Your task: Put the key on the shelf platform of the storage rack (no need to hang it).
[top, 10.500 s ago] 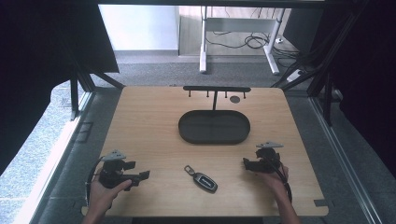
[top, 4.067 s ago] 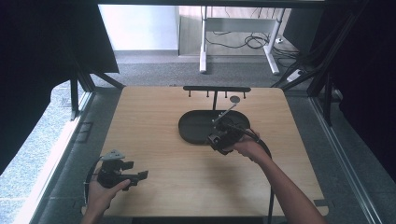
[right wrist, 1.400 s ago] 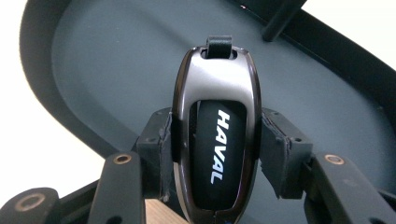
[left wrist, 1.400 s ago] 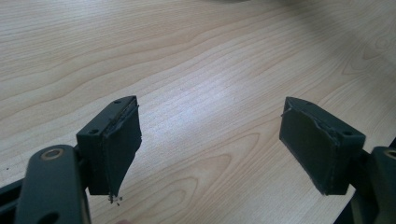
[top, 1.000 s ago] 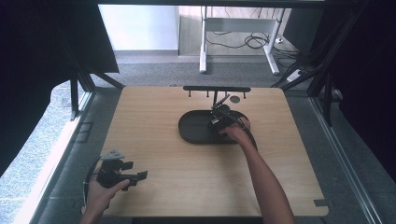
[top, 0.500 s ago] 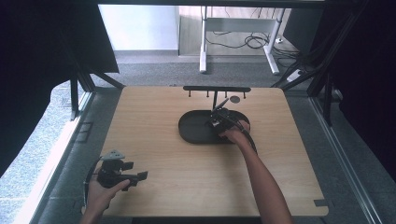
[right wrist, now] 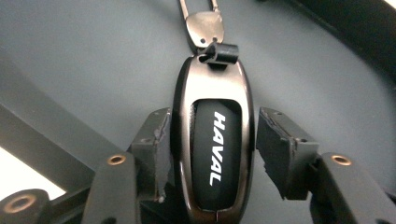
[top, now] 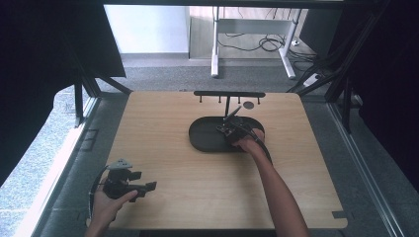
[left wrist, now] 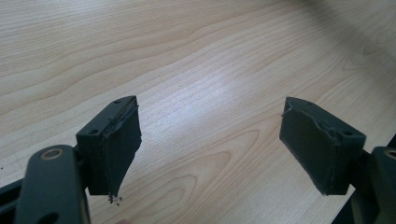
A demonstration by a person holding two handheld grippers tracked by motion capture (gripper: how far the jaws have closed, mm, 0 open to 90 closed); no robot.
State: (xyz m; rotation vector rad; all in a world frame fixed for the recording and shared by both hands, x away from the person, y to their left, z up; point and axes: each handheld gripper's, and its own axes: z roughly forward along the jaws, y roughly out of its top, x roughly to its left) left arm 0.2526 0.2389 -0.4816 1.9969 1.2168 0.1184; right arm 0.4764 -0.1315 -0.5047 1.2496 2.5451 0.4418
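Observation:
A glossy black key fob [right wrist: 215,154] with white HAVAL lettering and a metal clip lies flat on the floor of the dark oval tray [top: 207,140], also seen in the right gripper view [right wrist: 93,56]. My right gripper [top: 228,129] reaches into the tray. Its jaws [right wrist: 212,126] flank the fob: the left pad is at its edge and a thin gap shows at the right pad. My left gripper [top: 148,186] rests at the table's near-left corner, open over bare wood [left wrist: 210,135] with nothing between its pads.
A black rack [top: 229,94] with small hooks stands on a post just behind the tray. A small dark disc [top: 248,105] lies by it. The wooden table [top: 163,163] ends close beside my left hand.
Over ten seconds the key fob went from the table's front middle to the tray, carried by my right gripper. In the last second that gripper drew back slightly. The left has not moved.

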